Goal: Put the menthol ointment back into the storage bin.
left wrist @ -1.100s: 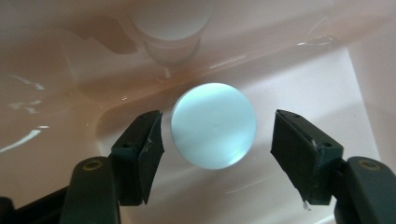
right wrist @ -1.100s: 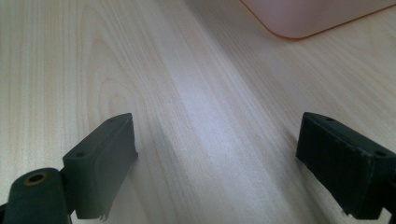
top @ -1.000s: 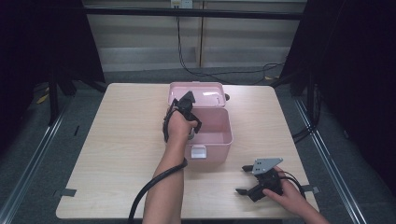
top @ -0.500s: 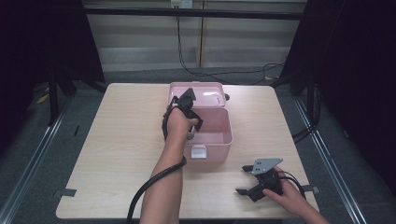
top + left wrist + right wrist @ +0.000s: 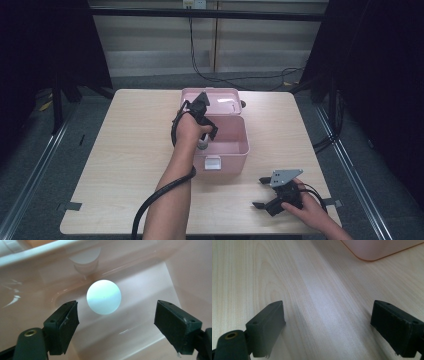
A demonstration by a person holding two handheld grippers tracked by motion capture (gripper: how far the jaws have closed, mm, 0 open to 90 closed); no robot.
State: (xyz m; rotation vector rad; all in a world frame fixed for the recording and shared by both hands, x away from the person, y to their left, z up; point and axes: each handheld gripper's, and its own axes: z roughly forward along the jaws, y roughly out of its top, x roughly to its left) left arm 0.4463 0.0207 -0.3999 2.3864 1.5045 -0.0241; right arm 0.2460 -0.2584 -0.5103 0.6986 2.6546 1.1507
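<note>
In the high view, a pale wooden table [image 5: 125, 165] with fine grain is bearing a pink plastic box [image 5: 235, 150], rounded at its corners, its lid [image 5: 220, 100] standing open at the far side. The left gripper [image 5: 202, 142] is pointing down into the box near its front wall. The right gripper [image 5: 262, 192] is resting on the table near the front right corner, well apart from the box, its jaws spread wide.

In the left gripper view, a smooth, matte white ball [image 5: 103, 297] is lying on the glossy pink floor of the box, just beyond the two black jaws and between their lines. The jaws are standing wide, and neither pad is touching the ball. They have just been opening, with the ball left free between them.

In the right gripper view, the jaws are gaping wide over bare wood grain, and a rounded pink corner of the box is showing at the top.

Compared with a second ago, both hands are keeping much the same place.
</note>
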